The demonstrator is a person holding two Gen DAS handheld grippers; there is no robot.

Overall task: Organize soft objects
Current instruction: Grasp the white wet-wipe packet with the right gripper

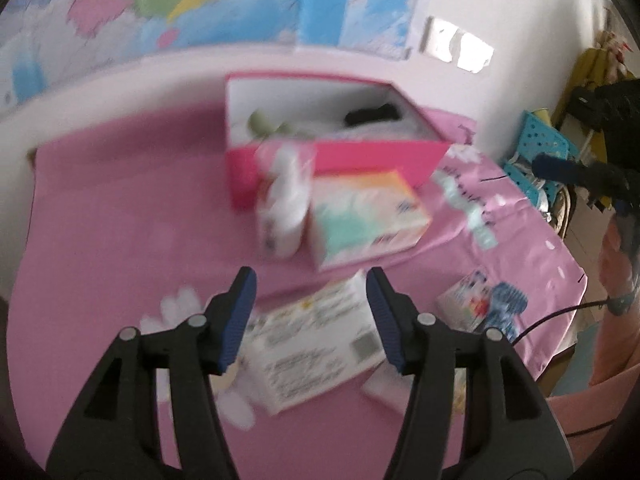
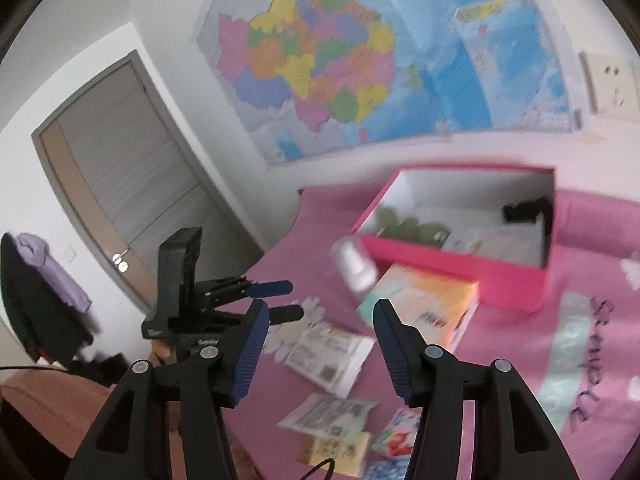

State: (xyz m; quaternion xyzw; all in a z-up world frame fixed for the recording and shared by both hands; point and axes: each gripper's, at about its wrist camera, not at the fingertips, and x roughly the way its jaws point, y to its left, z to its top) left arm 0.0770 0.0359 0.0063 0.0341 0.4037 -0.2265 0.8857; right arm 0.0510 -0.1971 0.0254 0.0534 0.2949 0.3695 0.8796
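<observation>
Two blue-padded fingers of the left gripper [image 1: 311,312] stand wide apart with nothing between them, hovering above a flat white printed packet [image 1: 316,354] on the pink cloth [image 1: 112,216]. Past it lie a pastel tissue pack [image 1: 366,216] and, just beside it, a blurred white roll pack [image 1: 286,200], both against the front wall of the open pink box [image 1: 360,156]. Inside the box sit a green soft item [image 1: 260,124] and a dark one [image 1: 372,114].

From the right wrist view, the right gripper [image 2: 320,340] is also spread open and empty. The left gripper [image 2: 264,300] shows at left, over the cloth's edge. Further small packets [image 2: 328,416] lie nearer, and a wall map [image 2: 360,60] hangs behind.
</observation>
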